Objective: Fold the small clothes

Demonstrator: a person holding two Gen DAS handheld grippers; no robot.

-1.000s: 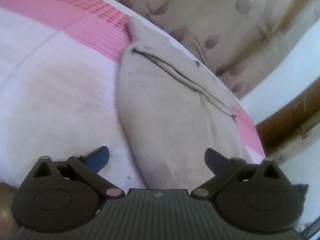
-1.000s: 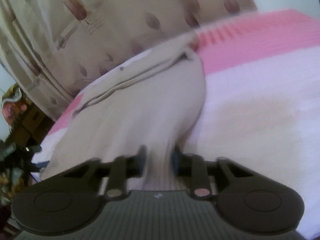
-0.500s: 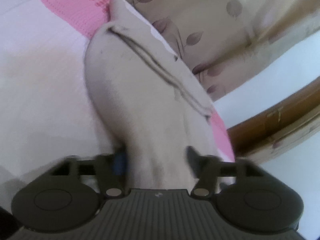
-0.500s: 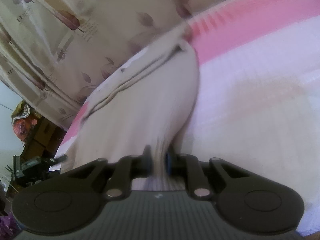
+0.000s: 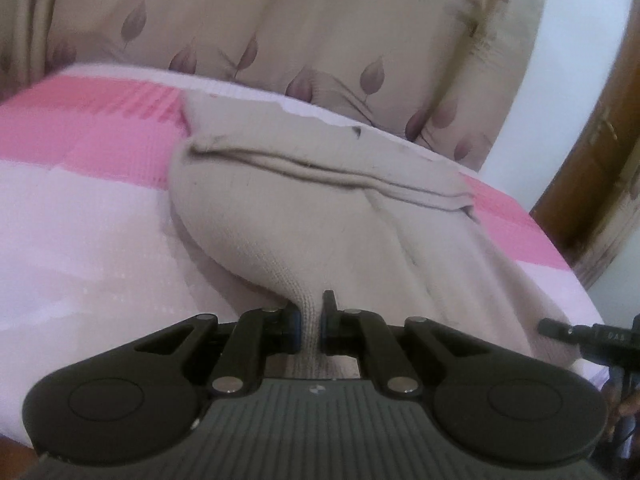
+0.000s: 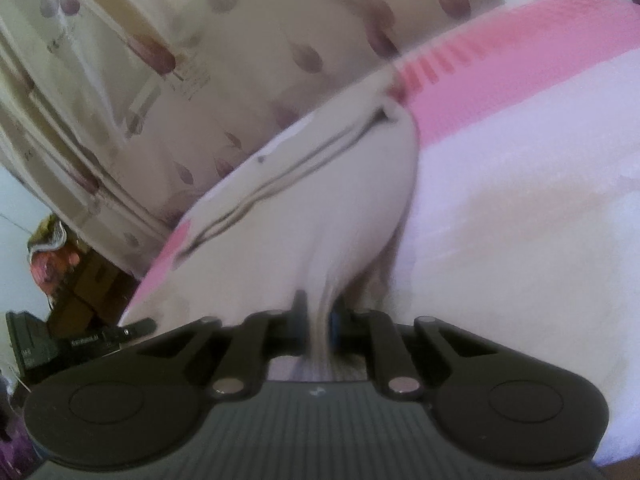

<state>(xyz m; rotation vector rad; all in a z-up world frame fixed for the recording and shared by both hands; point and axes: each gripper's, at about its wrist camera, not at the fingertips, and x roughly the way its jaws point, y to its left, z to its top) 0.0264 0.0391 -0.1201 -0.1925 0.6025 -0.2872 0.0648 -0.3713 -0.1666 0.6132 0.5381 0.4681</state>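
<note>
The left gripper [image 5: 311, 322] jaws have just been closing and are now pinching the near edge of the beige cloth [image 5: 320, 216]; the right gripper [image 6: 318, 320] jaws are pinching that edge too; the cloth is lying on the pink and white bed [image 5: 80, 216], beside the leaf-print curtain [image 5: 320, 40].

Left claw [image 5: 311, 322] pinching near edge of beige garment [image 5: 320, 216] at 6 o'clock; garment spreads toward 12 over pink-striped bed [image 5: 80, 220].
</note>
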